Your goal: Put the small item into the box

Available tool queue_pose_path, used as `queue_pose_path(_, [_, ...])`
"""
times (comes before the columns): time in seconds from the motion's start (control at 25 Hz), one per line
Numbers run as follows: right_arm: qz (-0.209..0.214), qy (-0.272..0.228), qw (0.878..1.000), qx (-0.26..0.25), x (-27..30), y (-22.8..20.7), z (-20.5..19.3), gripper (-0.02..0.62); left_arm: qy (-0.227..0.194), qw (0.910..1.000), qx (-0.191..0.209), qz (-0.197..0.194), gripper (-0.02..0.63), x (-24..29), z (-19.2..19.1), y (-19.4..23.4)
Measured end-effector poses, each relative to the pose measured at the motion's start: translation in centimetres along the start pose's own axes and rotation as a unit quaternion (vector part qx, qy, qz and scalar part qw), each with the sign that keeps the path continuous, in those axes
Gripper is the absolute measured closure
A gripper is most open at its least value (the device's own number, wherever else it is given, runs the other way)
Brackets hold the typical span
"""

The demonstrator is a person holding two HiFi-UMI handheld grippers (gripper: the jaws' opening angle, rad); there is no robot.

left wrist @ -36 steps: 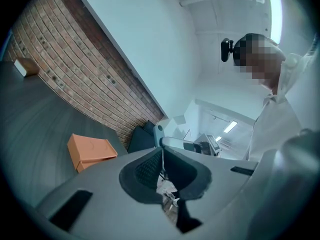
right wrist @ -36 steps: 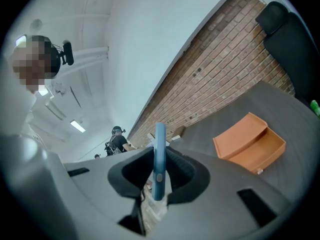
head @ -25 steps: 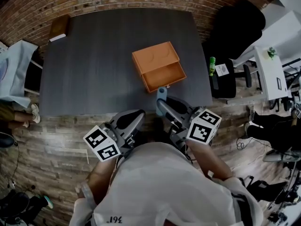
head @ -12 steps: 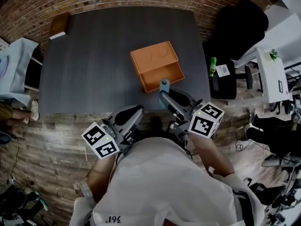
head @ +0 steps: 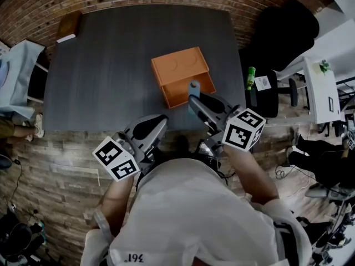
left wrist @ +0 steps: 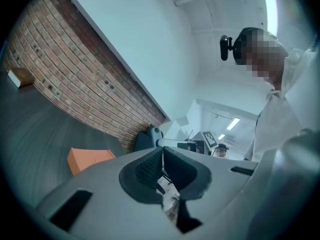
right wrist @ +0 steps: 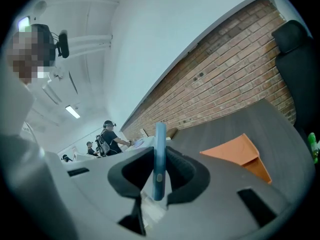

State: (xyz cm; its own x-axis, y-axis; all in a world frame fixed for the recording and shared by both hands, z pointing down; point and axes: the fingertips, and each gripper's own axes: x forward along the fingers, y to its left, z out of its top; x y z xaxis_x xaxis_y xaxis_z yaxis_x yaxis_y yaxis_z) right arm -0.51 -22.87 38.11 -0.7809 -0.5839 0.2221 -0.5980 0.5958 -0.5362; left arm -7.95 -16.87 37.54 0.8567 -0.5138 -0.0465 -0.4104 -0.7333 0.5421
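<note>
The right gripper [head: 195, 102] is clenched on the small blue item [right wrist: 160, 154]. In the right gripper view the slim, flat piece stands upright between the two dark pads, which press on its sides, and its rounded top rises above them. The orange box [head: 178, 71] sits on the dark grey worktop [head: 111, 65], right of the middle, with its open tray [head: 188, 93] pulled out on the near side. In the head view the item's far end shows against the near right edge of that tray, and the view does not tell whether it is above the tray or just short of it. The item is not in the box. The left gripper [left wrist: 162, 159] is closed on nothing, its pads meeting along one thin line in the left gripper view. In the head view it hangs at the near edge of the worktop, to the left of the right gripper and well apart from the box. Each gripper's marker cube sits near the person's body, the left cube [head: 115, 158] and the right cube [head: 244, 129] on either side of the white shirt [head: 194, 215]. A small brown block [head: 69, 26] lies at the far left corner of the worktop. A black chair [head: 283, 32] stands off the right side, with a green bottle [head: 250, 77] just beside it, and a brick wall [right wrist: 235, 84] runs along the far side.
</note>
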Motion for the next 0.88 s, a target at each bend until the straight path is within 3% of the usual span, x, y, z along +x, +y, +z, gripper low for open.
queue_pose_path(0.32, [-0.013,0.014,0.998,-0.053,1.4,-1.9,1.6,0.511,0.005,0.9994,0.025,0.022,0.589,2.1,0.8,2.7])
queue_pose_path(0.72, [-0.050,0.074,0.990,-0.110,3.6,-6.6,-0.3,0.511,0.036,0.9977,0.035,0.045,0.589,4.5,-1.2,6.5])
queue_pose_path(0.88, [-0.056,0.102,0.986,-0.122,4.2,-8.1,-1.7,0.511,0.069,0.9947,0.051,0.058,0.589,5.1,-2.9,7.9])
